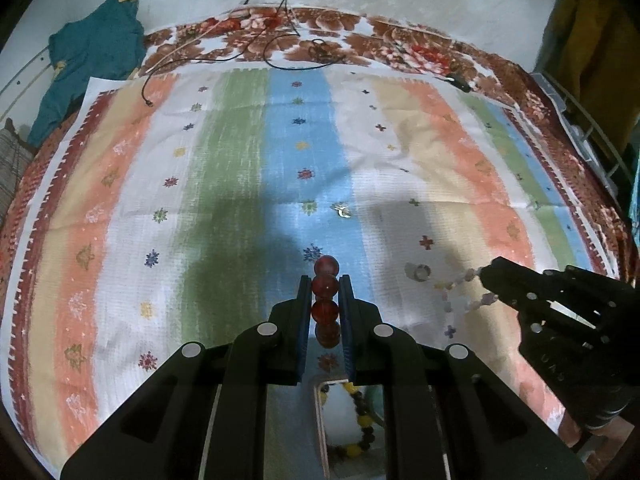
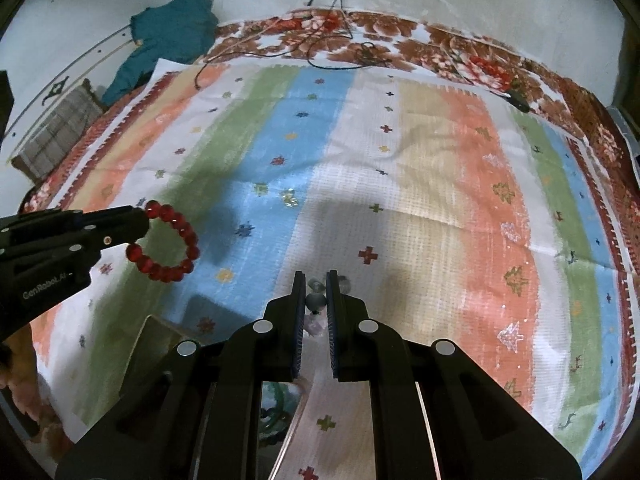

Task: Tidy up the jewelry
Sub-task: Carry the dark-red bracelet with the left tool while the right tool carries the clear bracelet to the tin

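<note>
Left gripper [image 1: 326, 300] level, clamping red bracelet [image 2: 166, 242]

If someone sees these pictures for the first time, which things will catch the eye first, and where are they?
The red bead bracelet stands out most: the left gripper holds it above the striped cloth. To its right, the right gripper is shut on a pale bead bracelet. A small shiny trinket lies alone on the blue stripe further back.

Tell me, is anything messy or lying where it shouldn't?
A small shiny gold trinket lies alone on the striped cloth, and black cables tangle across the far floral edge. Nothing looks broken.
</note>
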